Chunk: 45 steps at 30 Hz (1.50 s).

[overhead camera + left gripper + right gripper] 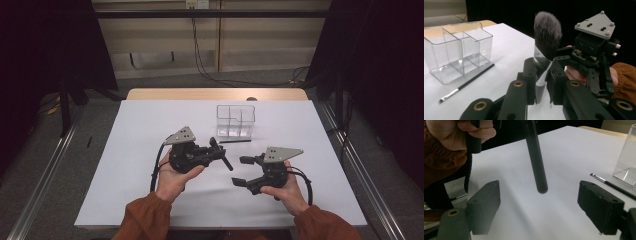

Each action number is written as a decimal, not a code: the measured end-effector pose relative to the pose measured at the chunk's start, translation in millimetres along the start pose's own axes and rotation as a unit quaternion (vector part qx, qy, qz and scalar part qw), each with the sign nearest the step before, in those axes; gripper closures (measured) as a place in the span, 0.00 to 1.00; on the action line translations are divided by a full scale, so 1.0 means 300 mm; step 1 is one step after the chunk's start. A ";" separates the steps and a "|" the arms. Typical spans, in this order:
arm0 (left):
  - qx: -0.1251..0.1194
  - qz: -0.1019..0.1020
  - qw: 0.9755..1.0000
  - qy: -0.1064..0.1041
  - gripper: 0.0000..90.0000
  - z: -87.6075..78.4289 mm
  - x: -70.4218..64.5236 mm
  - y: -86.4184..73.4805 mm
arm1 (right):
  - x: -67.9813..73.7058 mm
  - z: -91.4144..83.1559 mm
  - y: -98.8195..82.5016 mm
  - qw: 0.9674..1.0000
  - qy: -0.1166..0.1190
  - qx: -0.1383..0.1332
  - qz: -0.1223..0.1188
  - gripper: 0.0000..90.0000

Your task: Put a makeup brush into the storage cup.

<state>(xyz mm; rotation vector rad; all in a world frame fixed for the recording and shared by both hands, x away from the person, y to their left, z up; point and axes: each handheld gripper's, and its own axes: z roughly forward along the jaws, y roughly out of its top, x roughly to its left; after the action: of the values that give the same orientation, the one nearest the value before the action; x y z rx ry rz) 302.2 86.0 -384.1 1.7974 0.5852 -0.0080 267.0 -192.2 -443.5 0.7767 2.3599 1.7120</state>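
A big powder brush [547, 35] with dark fluffy bristles, a silver collar and a black handle [536, 162] is pinched at the collar by my left gripper [542, 67], which is shut on it. In the high view the left gripper [216, 150] holds the brush [226, 161] above the table's middle, with the handle slanting down to the right. My right gripper [541, 205] is open, its pads wide apart, and the handle's rounded end hangs free between and above them. From above, the right gripper [241, 171] sits just right of the handle tip.
A clear plastic organizer [236, 120] with several compartments stands behind the grippers. A thin black brush [234, 141] lies flat on the white table sheet [150, 190] just in front of it. Metal rails run along both table sides.
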 end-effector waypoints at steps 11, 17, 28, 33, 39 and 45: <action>0.009 0.009 1.000 0.007 0.87 -0.036 0.010 0.021 | 0.004 -0.006 -0.002 1.000 -0.003 0.002 0.001 0.08; 0.018 0.014 1.000 0.012 0.88 -0.045 0.012 0.026 | 0.006 -0.008 -0.001 1.000 -0.008 -0.001 -0.005 0.07; 0.061 0.017 0.998 0.007 0.88 -0.038 0.010 0.032 | 0.016 -0.001 0.000 1.000 0.002 -0.002 -0.011 0.04; 0.082 0.027 0.996 0.005 0.88 -0.030 0.008 0.039 | 0.014 0.001 0.002 1.000 0.000 -0.005 -0.009 0.02; 0.096 0.023 0.995 0.006 0.88 -0.012 0.008 0.045 | 0.013 0.008 0.004 1.000 0.000 -0.021 0.007 0.02; 0.126 0.043 0.991 -0.012 0.88 0.013 -0.010 0.056 | 0.019 0.024 0.001 1.000 0.009 -0.011 0.016 0.03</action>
<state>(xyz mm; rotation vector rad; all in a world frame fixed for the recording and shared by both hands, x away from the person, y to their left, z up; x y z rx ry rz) 307.4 78.3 -369.3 2.0635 0.5070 -0.0463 265.1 -183.5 -444.7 0.8030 2.3480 1.7609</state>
